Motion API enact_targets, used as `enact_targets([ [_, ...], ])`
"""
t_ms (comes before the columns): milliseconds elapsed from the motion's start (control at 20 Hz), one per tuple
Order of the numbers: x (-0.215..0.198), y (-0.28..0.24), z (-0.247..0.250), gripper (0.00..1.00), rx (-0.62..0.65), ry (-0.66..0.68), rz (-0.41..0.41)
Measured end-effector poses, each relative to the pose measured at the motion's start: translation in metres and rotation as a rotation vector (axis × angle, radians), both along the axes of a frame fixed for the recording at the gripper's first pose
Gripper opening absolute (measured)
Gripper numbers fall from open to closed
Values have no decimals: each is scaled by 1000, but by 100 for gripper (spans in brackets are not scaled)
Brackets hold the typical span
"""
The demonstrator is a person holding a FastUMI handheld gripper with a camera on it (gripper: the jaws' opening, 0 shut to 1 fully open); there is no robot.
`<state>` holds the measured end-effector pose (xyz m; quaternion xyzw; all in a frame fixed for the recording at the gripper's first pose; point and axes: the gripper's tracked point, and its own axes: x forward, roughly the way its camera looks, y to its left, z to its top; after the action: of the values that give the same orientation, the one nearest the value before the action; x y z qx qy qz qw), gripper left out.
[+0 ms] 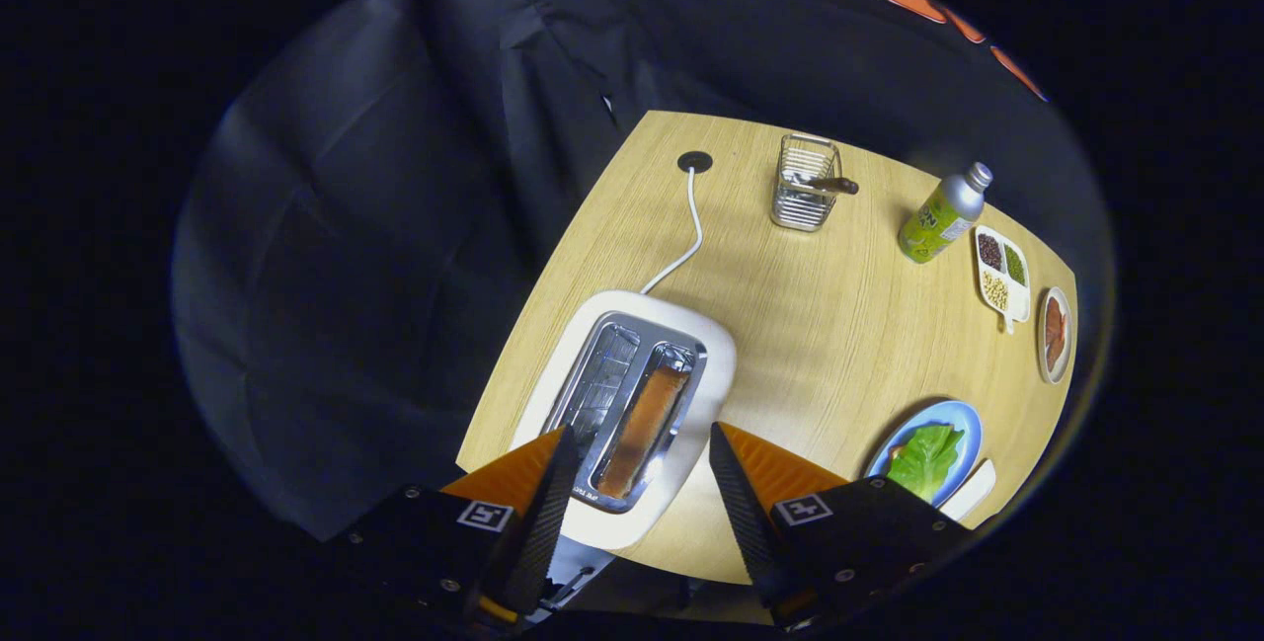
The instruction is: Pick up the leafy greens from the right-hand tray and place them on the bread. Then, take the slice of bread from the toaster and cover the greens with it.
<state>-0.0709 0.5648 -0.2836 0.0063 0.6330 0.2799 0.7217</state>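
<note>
My gripper [639, 439] hangs open above the white toaster [632, 404], its orange and black fingers [546, 493] spread to either side of the toaster's near end. A browned slice of bread [644, 429] stands in the toaster's right-hand slot, between and just ahead of the fingertips; the left slot holds nothing. To the right, beyond the right finger, leafy greens [925, 460] lie on a blue plate [963, 419]. Whatever is under the greens is hidden.
The toaster's white cord [686, 241] runs back to a cable hole [694, 161]. Farther back stand a wire basket [805, 182] and a green bottle [938, 216]. Along the right edge lie a sectioned dish of beans [1002, 276] and a small plate [1055, 335].
</note>
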Motion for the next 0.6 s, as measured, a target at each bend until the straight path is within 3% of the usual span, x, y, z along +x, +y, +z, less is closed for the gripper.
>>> enact_targets([
  [250, 0, 7, -21, 63, -74, 41, 2],
  [600, 8, 5, -34, 20, -95, 9, -6],
])
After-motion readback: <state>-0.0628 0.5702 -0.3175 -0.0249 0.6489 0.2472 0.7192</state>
